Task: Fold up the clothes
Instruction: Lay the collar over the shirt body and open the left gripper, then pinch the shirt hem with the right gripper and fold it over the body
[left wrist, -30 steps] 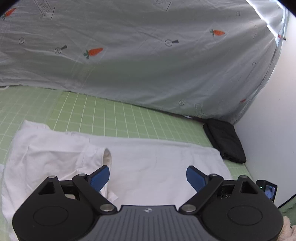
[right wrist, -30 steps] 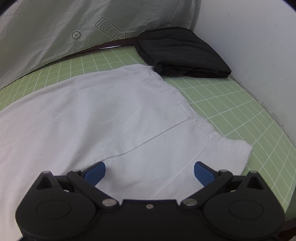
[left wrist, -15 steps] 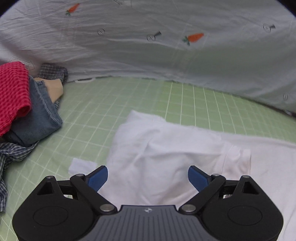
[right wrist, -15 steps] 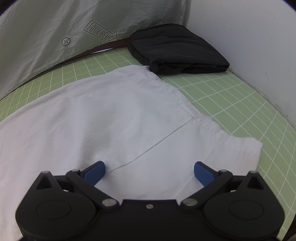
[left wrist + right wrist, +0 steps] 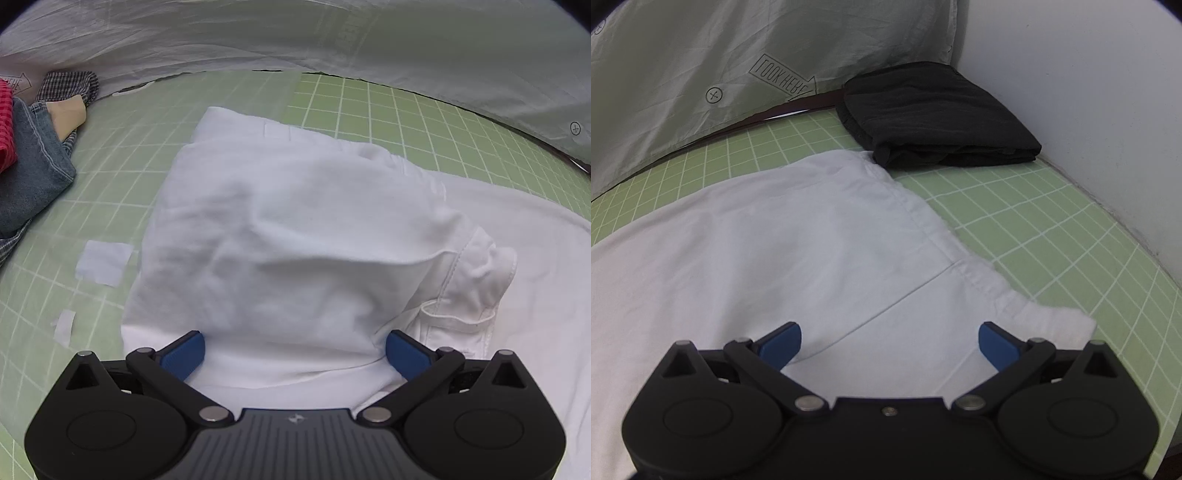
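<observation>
A white shirt (image 5: 295,236) lies spread on the green grid mat (image 5: 406,110). In the left wrist view its folded-in sleeve end bulges, with a cuff (image 5: 476,280) at the right. My left gripper (image 5: 295,350) is open, low over this end, its blue pads either side of the cloth. In the right wrist view the shirt's hem end (image 5: 812,251) lies flat with a seam across it. My right gripper (image 5: 890,341) is open and empty just above the hem.
A folded black garment (image 5: 934,118) lies at the back right by the white wall (image 5: 1089,92). A pile of jeans, red and checked clothes (image 5: 33,147) sits at the left. A grey printed sheet (image 5: 738,62) hangs behind. Small white tape patches (image 5: 103,262) lie on the mat.
My left gripper has swung left along the shirt to its sleeve end and moved closer to it. My right gripper has shifted slightly nearer the hem.
</observation>
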`<state>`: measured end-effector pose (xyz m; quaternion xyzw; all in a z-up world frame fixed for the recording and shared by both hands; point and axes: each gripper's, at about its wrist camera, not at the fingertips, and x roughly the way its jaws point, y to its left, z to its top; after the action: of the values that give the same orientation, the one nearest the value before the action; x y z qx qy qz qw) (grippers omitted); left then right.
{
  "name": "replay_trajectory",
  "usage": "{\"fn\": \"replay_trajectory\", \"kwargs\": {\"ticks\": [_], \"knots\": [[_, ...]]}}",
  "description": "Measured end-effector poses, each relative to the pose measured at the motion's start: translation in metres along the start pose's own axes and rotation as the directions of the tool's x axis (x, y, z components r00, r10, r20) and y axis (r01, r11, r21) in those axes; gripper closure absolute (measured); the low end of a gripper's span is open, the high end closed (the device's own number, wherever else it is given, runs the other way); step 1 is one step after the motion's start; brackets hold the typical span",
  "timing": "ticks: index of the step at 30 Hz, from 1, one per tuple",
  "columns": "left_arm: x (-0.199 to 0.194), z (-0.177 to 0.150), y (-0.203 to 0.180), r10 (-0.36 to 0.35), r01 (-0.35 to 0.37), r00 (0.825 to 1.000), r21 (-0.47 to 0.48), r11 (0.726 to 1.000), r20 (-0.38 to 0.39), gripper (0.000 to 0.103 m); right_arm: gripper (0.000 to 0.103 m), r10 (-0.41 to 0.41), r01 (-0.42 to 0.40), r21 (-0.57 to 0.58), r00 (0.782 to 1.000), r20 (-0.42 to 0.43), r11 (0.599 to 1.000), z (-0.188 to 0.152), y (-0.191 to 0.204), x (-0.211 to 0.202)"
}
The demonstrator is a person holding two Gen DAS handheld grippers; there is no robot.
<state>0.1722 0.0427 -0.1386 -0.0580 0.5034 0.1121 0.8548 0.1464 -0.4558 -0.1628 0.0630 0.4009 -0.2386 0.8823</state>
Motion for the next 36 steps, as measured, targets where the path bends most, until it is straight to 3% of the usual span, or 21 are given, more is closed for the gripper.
{"fn": "replay_trajectory", "kwargs": {"ticks": [3, 11, 16, 24, 27, 29, 33, 36], "knots": [[0.0, -0.002, -0.001, 0.007, -0.007, 1.0, -0.001, 1.0, 0.01, 0.0, 0.0, -0.006, 0.007, -0.07, 1.0, 0.001, 0.998, 0.006, -0.014, 0.014], [0.003, 0.005, -0.001, 0.001, -0.001, 1.0, -0.002, 1.0, -0.031, 0.0, 0.0, 0.139, -0.14, -0.107, 0.99, -0.011, 0.984, 0.025, -0.041, 0.04], [0.003, 0.006, -0.002, 0.01, -0.01, 0.999, -0.004, 1.0, -0.039, 0.0, 0.0, 0.21, -0.211, -0.071, 0.977, -0.03, 0.975, 0.043, -0.055, 0.061], [0.004, 0.006, -0.001, 0.013, -0.014, 0.999, -0.016, 1.0, -0.046, 0.0, 0.003, 0.258, -0.269, -0.138, 0.962, -0.092, 0.953, 0.052, -0.049, 0.065], [0.004, 0.006, -0.002, 0.016, -0.017, 0.999, -0.022, 1.0, -0.042, 0.0, 0.032, 0.284, -0.292, -0.144, 0.956, -0.078, 0.945, 0.049, -0.046, 0.056], [0.004, 0.005, -0.002, 0.017, -0.018, 0.999, -0.026, 0.999, -0.037, 0.0, 0.083, 0.31, -0.316, -0.12, 0.948, -0.068, 0.941, 0.045, -0.043, 0.047], [0.003, 0.005, -0.002, 0.014, -0.015, 0.999, -0.028, 1.0, -0.031, 0.0, 0.088, 0.271, -0.275, -0.07, 0.961, -0.059, 0.959, 0.04, -0.033, 0.039], [-0.001, 0.008, 0.001, -0.002, 0.001, 1.0, -0.025, 1.0, -0.03, 0.0, 0.09, 0.202, -0.204, -0.147, 0.979, -0.028, 0.968, 0.045, -0.014, 0.021]]}}
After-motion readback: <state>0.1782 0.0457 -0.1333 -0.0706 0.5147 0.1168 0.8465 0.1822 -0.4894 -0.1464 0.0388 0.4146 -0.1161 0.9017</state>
